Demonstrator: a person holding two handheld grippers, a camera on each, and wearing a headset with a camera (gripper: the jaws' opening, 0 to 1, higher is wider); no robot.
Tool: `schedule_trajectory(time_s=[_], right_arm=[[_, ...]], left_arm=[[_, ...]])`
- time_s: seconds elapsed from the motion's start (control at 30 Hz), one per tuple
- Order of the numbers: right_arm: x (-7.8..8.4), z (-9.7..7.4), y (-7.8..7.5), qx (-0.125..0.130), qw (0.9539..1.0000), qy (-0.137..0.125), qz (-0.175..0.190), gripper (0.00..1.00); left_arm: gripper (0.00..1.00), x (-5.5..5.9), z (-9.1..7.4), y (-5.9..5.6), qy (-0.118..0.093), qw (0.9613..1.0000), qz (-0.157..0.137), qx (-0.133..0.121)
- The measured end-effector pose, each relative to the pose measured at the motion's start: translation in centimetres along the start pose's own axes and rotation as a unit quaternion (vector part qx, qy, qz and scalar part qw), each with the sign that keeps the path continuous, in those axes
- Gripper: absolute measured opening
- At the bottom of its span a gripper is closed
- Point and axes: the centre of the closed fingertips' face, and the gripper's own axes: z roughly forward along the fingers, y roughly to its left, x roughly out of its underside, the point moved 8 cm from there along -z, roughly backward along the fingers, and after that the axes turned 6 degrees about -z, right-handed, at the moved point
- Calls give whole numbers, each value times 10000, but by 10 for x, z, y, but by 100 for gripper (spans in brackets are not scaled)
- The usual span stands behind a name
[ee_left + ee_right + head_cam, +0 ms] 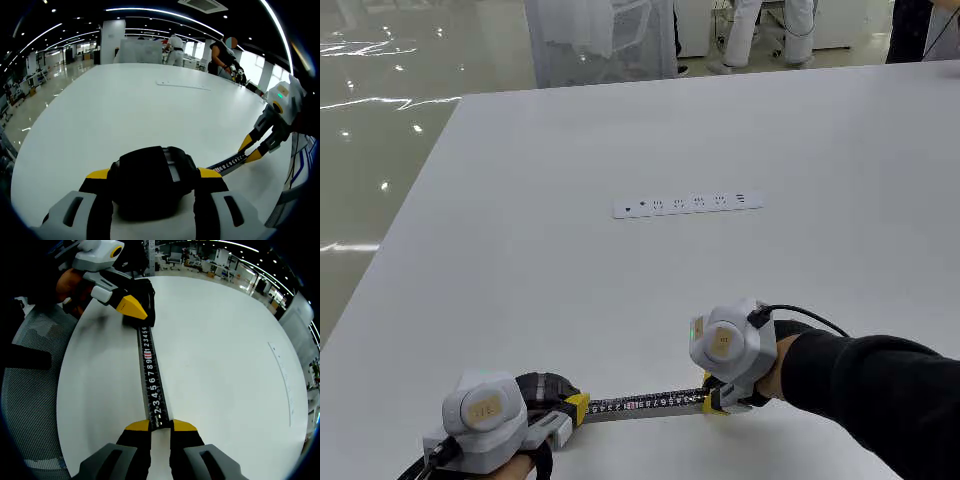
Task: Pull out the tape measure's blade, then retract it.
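Note:
A black tape measure (152,180) sits between my left gripper's yellow-tipped jaws, which are shut on its case; the case (546,388) lies at the table's near edge. Its blade (645,403) runs out to the right, flat over the table, with printed numbers showing (150,375). My right gripper (717,401) is shut on the blade's end (159,423). In the left gripper view the right gripper (257,146) holds the blade (229,163) low over the table. The left gripper (131,306) and case appear at the far end in the right gripper view.
A white power strip (686,204) lies in the middle of the white table (570,240). A mesh chair (30,405) stands beside the table's near edge. People stand beyond the far side (222,52). The glossy floor (380,120) lies to the left.

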Motion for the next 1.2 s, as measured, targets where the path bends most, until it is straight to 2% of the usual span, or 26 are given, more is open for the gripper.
schedule_trajectory(time_s=[1.2], right_arm=[[-12,6,-1,0,10000,69,43,10]], left_arm=[[62,0,2,1,15,9999,-51,88]])
